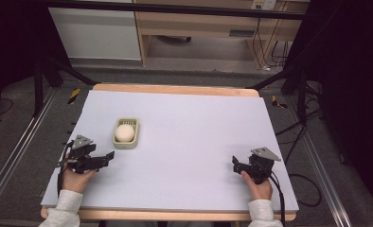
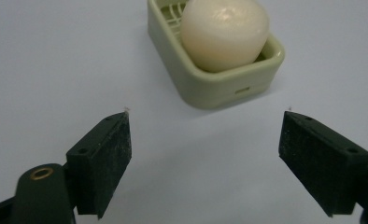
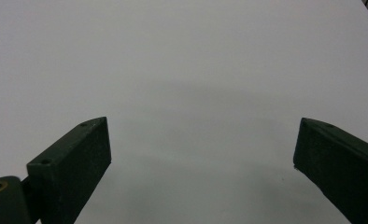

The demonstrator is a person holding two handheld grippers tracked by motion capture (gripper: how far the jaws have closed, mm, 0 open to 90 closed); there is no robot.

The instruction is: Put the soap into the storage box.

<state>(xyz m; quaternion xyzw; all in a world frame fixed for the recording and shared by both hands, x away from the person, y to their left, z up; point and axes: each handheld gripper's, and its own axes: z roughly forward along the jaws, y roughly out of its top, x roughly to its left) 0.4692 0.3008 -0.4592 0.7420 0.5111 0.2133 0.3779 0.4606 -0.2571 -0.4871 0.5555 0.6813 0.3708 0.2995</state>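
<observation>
Now reaching for the soap.
Left tongs (image 2: 205,140) gape wide and empty near the soap (image 2: 224,32) in its green dish (image 2: 219,86); next, straddle it. Right tongs (image 3: 203,158), open, hold nothing.

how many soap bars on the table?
1. The soap bar sits in the green soap dish at the table's left, just ahead of the open left claw.

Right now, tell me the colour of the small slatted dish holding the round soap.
Pale green dish, clearest in the left gripper view.
</observation>
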